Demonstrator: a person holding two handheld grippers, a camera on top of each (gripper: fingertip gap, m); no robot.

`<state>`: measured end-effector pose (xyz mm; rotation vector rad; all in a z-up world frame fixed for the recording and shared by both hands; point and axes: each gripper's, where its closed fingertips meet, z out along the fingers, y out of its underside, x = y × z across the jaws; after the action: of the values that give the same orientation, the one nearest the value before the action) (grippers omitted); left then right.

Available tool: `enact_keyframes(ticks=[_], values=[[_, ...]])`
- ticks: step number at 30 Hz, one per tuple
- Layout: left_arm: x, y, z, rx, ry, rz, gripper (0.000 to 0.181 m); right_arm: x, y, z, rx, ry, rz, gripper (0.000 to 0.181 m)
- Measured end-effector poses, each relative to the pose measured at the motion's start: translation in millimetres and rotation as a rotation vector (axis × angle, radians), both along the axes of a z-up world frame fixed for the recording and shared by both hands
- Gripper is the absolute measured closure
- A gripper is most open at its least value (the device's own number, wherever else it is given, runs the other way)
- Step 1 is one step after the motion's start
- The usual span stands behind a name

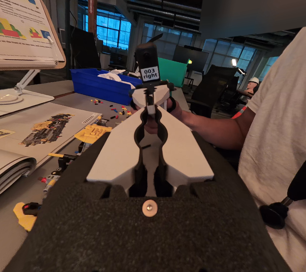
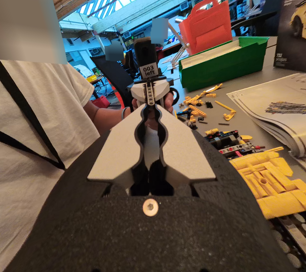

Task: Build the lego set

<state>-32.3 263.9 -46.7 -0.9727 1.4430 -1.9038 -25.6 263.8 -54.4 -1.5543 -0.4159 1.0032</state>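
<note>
Two handheld grippers faced each other tip to tip above a grey table (image 2: 248,81), held by a person in a white T-shirt. In the right wrist view, the left gripper (image 2: 149,91) stood at centre frame, its fingers closed on a pale grey lego beam (image 2: 149,95) with a row of round holes, which ran upright along the gap between them. The beam's lower end reached the tips of the right gripper (image 2: 150,106), whose fingers sat close together; whether they also gripped it could not be told. In the left wrist view, the right gripper (image 1: 149,98) appeared at centre. Each gripper carried a black camera with a small white printed label. At right of the right wrist view lay loose yellow lego parts (image 2: 195,110), a partly built black and grey chassis (image 2: 231,143) and, lower right, a yellow bodywork section (image 2: 268,181). An open instruction booklet (image 2: 273,111) lay at right, a green bin (image 2: 223,68) and an orange bag (image 2: 207,27) behind, and the printed lego box (image 2: 294,15), showing a yellow car, at upper right. In the left wrist view, a blue bin (image 1: 99,85) sat at centre left and a printed sheet on a stand (image 1: 21,15) at upper left.
</note>
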Motion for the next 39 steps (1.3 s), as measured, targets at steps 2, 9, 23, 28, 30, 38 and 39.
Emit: enact_keyframes(ticks=[2, 9, 23, 28, 30, 38, 39], values=[[3, -7, -9, 0.045, 0.035, -0.011, 0.169, -7, 0, -5, -0.008, -0.039, 0.013, 0.175], [7, -4, -14, 0.159, 0.016, 0.076, 0.174, -3, 4, -11, -0.064, 0.007, 0.009, 0.175], [13, -6, -20, 0.531, -0.135, 0.280, 0.173, -6, 1, -13, -0.379, 0.516, 0.305, 0.174], [11, -7, -17, 0.534, -0.160, 0.282, 0.173, -5, -1, -7, -0.372, 0.580, 0.339, 0.165], [12, -7, -18, 0.560, -0.164, 0.293, 0.173, -5, 0, -11, -0.392, 0.585, 0.338, 0.174], [14, -10, -25, 0.559, -0.125, 0.276, 0.173, -8, -2, -18, -0.450, 0.590, 0.368, 0.175], [13, -10, -25, 0.556, -0.126, 0.269, 0.173, -9, -2, -18, -0.452, 0.592, 0.375, 0.175]])
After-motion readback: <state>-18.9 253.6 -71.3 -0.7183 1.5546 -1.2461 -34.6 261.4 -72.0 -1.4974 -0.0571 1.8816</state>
